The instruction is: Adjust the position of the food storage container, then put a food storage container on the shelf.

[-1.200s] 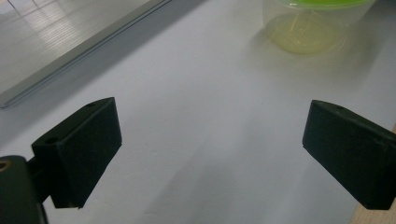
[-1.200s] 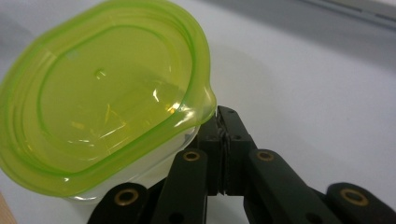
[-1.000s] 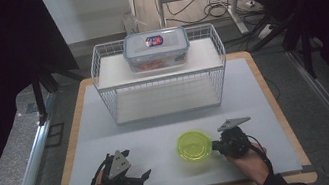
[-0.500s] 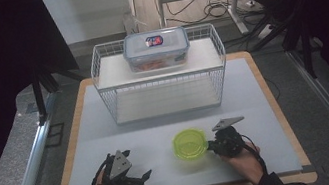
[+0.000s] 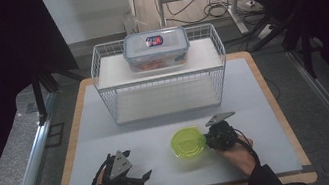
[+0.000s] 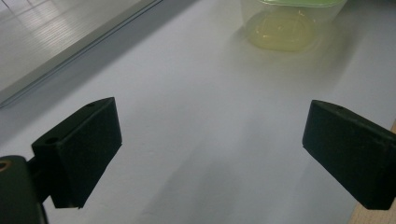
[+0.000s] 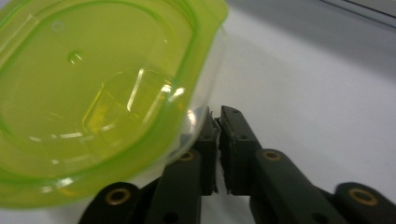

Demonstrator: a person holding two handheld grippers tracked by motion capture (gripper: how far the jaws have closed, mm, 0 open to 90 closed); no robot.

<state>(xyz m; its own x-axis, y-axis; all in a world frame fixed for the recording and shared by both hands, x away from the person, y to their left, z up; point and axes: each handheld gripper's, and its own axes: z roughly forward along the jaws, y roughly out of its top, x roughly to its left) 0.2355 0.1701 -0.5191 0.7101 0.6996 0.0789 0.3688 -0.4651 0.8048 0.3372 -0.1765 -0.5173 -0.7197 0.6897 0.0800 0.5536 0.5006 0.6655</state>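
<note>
High view: green-lidded container [image 5: 188, 142] sits on the white mat [image 5: 157, 124], front centre, betw. both grippers, well in front of the wire rack [image 5: 160, 80]. Right gripper [image 5: 211, 140] touches its right side; in right gripper view the jaws have just been opening, now a thin gap w/ nothing betw. them, container beside them. Left gripper [image 5: 141, 180] rests wide open, holding nothing.

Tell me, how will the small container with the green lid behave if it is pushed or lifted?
The container looks like thin clear plastic with nothing visible inside, so it is probably light and may slide easily on the smooth table. Being low and wide, it seems unlikely to tip. Its glossy green lid may be slippery.
</note>
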